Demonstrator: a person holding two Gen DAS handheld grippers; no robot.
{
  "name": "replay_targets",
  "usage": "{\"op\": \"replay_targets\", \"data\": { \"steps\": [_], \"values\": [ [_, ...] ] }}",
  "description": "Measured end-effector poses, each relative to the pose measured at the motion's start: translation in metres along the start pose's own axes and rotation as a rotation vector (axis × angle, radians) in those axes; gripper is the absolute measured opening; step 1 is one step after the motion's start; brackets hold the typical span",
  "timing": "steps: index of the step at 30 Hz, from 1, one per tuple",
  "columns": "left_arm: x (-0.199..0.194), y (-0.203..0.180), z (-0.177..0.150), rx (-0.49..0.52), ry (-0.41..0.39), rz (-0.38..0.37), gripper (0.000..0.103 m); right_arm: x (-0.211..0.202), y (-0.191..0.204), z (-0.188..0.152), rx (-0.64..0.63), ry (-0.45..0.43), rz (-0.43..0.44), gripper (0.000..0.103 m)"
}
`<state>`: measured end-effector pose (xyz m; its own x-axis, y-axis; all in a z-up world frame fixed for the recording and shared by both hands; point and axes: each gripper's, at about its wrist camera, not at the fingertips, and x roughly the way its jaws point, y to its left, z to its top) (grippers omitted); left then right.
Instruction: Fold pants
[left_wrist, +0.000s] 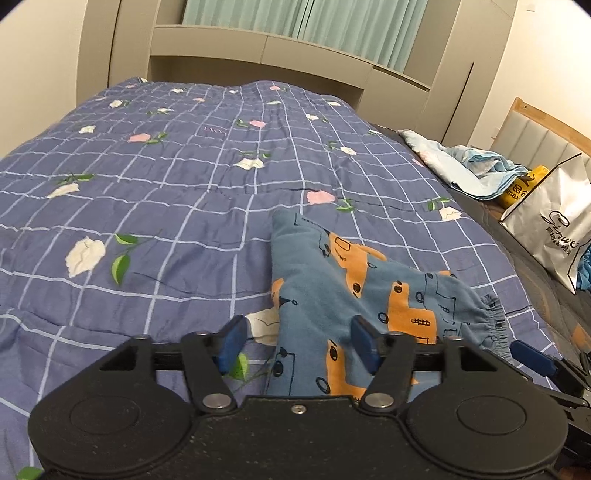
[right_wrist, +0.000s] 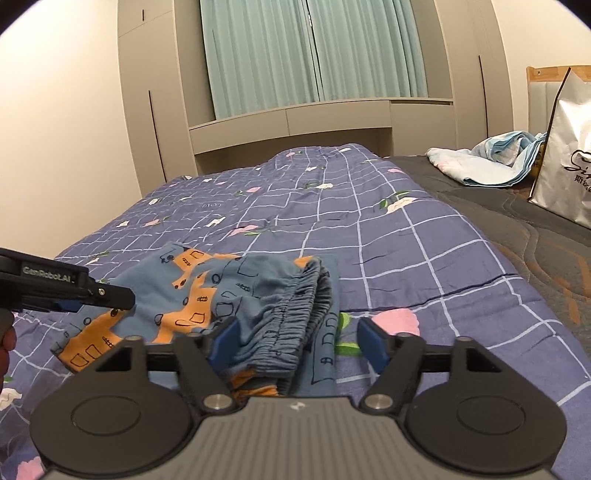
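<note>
The pants (left_wrist: 354, 288) are blue with orange blocks and black drawings. They lie folded in a bunch on the blue checked bedspread (left_wrist: 166, 177). My left gripper (left_wrist: 299, 338) is open and sits low over their near left edge. In the right wrist view the pants (right_wrist: 207, 291) show their gathered elastic waistband (right_wrist: 295, 317) facing me. My right gripper (right_wrist: 299, 341) is open with the waistband between its fingers. The left gripper (right_wrist: 110, 295) enters from the left above the leg end. The right gripper's blue finger (left_wrist: 532, 356) shows at the right edge of the left wrist view.
A white paper bag (left_wrist: 550, 221) stands on the grey mattress at the right, with a yellow can (left_wrist: 519, 190) and a crumpled light blue cloth (left_wrist: 461, 162) beside it. Beige cabinets (right_wrist: 332, 122) and green curtains (right_wrist: 314, 51) stand behind the bed.
</note>
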<state>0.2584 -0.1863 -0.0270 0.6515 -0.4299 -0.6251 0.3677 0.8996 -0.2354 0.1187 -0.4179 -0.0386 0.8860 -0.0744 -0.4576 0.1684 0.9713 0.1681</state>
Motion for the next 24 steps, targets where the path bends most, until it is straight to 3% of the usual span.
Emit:
{"op": "replay_targets", "data": {
  "steps": [4, 7, 11, 24],
  "values": [
    [-0.009, -0.003, 0.000, 0.012, -0.010, 0.019, 0.085, -0.005, 0.000, 0.000, 0.000, -0.013, -0.007, 0.091],
    [-0.017, -0.005, 0.000, 0.024, -0.021, 0.029, 0.087, -0.011, 0.000, 0.001, 0.004, -0.024, -0.012, 0.097],
    [-0.029, -0.006, -0.002, 0.022, -0.028, 0.026, 0.097, -0.021, 0.002, 0.002, 0.009, -0.045, -0.018, 0.101],
    [-0.081, -0.005, -0.021, 0.042, -0.062, 0.057, 0.102, -0.063, 0.018, 0.003, 0.000, -0.096, 0.005, 0.103]
  ]
}}
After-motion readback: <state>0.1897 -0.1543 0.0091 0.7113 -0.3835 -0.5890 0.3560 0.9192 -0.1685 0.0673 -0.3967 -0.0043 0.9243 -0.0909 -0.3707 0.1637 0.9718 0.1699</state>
